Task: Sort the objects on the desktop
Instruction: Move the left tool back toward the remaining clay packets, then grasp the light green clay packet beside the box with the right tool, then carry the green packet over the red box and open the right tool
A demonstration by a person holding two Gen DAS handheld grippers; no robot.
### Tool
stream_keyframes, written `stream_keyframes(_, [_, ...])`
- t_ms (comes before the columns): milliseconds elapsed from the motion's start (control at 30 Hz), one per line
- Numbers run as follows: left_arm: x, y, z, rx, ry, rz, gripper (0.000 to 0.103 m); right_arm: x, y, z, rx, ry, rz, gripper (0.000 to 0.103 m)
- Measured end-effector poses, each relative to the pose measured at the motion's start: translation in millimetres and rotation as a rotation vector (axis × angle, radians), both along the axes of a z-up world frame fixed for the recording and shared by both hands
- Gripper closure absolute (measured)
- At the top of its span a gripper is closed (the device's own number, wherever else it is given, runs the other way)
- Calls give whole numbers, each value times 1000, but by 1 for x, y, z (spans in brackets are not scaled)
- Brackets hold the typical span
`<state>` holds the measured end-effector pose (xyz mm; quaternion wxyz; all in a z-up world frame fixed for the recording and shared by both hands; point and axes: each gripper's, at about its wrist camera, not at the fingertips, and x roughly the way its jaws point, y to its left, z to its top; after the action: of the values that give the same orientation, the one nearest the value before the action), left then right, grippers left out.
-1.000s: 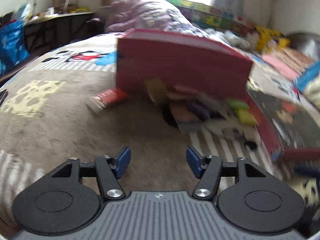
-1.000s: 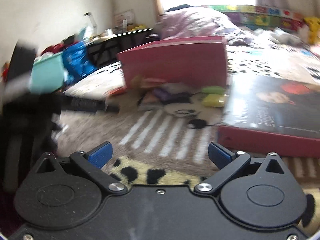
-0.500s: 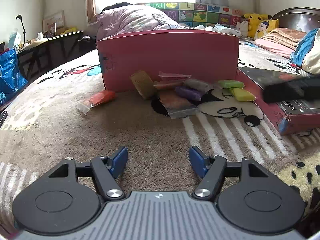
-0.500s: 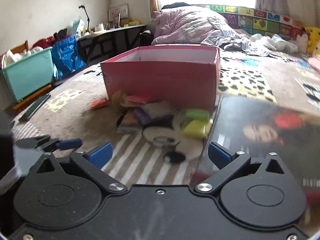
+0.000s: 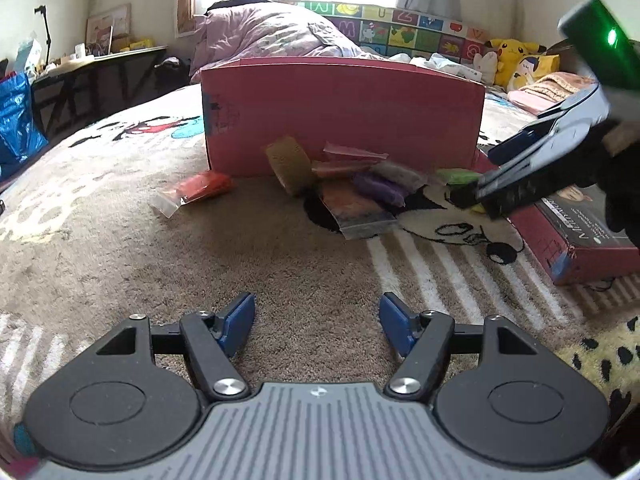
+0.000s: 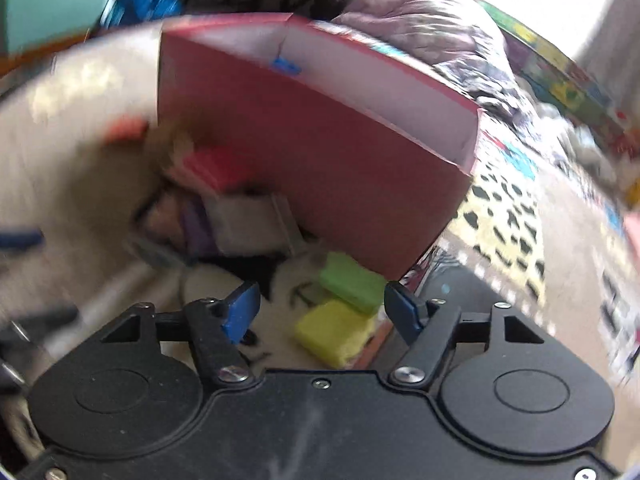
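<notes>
An open pink box [image 5: 340,120] stands on the patterned blanket. Against its front wall lie several bagged clay packets: red [image 5: 204,186], tan [image 5: 290,168], purple [image 5: 378,188], green [image 6: 352,280] and yellow [image 6: 332,334]. My left gripper [image 5: 316,320] is open and hovers low over bare blanket, well short of the packets. My right gripper [image 6: 322,312] is open, tilted, and close above the green and yellow packets, which show between its fingers. In the left wrist view its fingers [image 5: 520,144] reach in from the right and hide the yellow packet.
The box lid [image 5: 580,236], dark red, lies flat to the right of the packets. A pile of bedding [image 5: 272,36] and plush toys [image 5: 516,60] sit behind the box. A dark desk [image 5: 88,76] and a blue bag [image 5: 16,128] stand at the left.
My right gripper has swung forward and down to the green and yellow packets, tilting as it went. The left gripper has settled after an earlier swing and stays open.
</notes>
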<state>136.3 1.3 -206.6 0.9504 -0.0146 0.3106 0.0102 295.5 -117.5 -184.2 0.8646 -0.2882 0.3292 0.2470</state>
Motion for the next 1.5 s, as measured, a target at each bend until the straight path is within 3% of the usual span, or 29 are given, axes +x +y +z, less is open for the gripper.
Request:
stream_keyframes(200, [3,4,0,-35,4,2,32,3,15,-7,-135,-35,87,44])
stream_keyframes(300, [3,5,0,-42,4,1,32,7,18,-7,-153,-32,92,46])
stream_keyframes(500, [4,6,0,-54,4,1,32,21,11,-3,-132,-6,52,65])
stream_keyframes(700, [6,9,2,-55,5,3,31,14,-4,14,36,119,40,74])
stream_keyframes(800, [6,11,2,-53,5,3,31,9,-12,24,123,183,35,83])
stream_keyframes(833, [6,11,2,-52,5,3,31,8,-14,27,152,204,33,92])
stream_keyframes(1033, [5,14,2,-46,5,1,31,0,-30,45,327,331,21,92])
stream_keyframes(1100, [4,13,2,-44,5,0,31,-2,-29,38,301,342,4,91])
stream_keyframes(1133, [4,13,2,-44,4,0,31,-1,-29,34,282,338,-1,86])
stream_keyframes(1167, [4,12,2,-43,4,0,31,-3,-28,30,267,328,-9,75])
stream_keyframes(1233, [4,13,2,-44,4,-1,31,-6,-28,28,264,310,-14,69])
stream_keyframes(1300, [5,13,1,-45,5,-1,31,-11,-28,27,266,285,-19,70])
stream_keyframes(1367, [6,12,1,-45,5,-1,31,-9,-33,26,288,273,-26,89])
stream_keyframes(1500, [6,10,1,-45,6,-1,31,-19,-30,27,276,243,-11,89])
